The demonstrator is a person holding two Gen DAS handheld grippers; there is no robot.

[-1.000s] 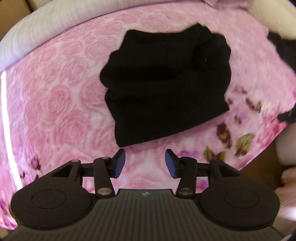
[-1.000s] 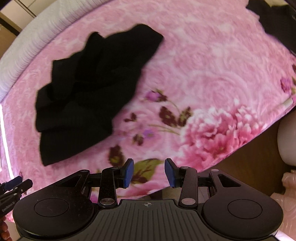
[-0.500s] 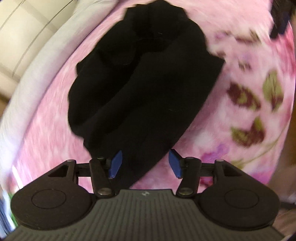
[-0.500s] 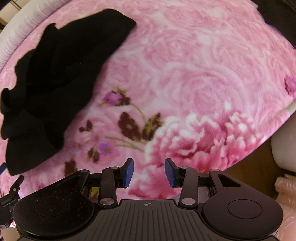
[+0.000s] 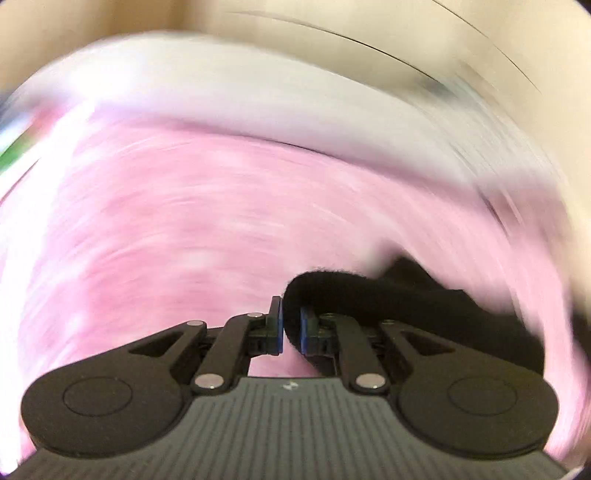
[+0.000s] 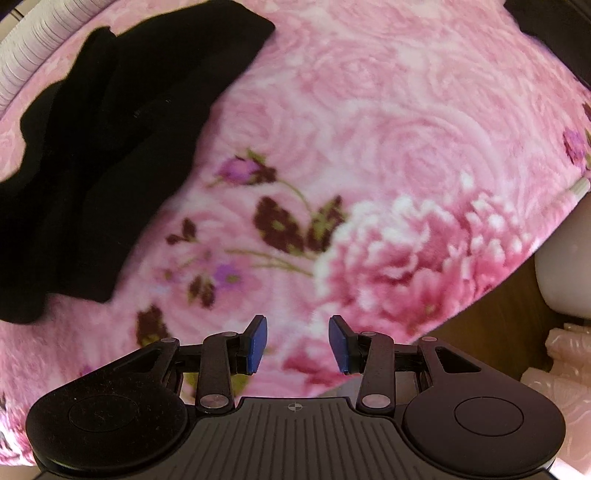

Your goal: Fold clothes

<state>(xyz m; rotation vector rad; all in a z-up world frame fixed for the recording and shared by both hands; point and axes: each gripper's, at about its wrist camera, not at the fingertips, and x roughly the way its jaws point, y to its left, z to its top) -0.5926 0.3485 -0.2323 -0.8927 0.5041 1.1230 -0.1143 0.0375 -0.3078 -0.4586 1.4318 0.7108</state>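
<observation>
A crumpled black garment lies on the pink rose-patterned blanket at the upper left of the right wrist view. In the blurred left wrist view my left gripper has its jaws closing, the blue pads pinching a rolled edge of the black garment, which trails off to the right. My right gripper stands open above the blanket's flower print, well to the right of the garment, with nothing between its fingers.
A second dark cloth lies at the blanket's far right corner. A white ribbed cover borders the blanket on its far side. The bed edge drops to a brown floor with a white object at the right.
My left gripper swung quickly over to the garment's edge and closed on it; its view is now blurred. My right gripper sank a little toward the blanket, still open.
</observation>
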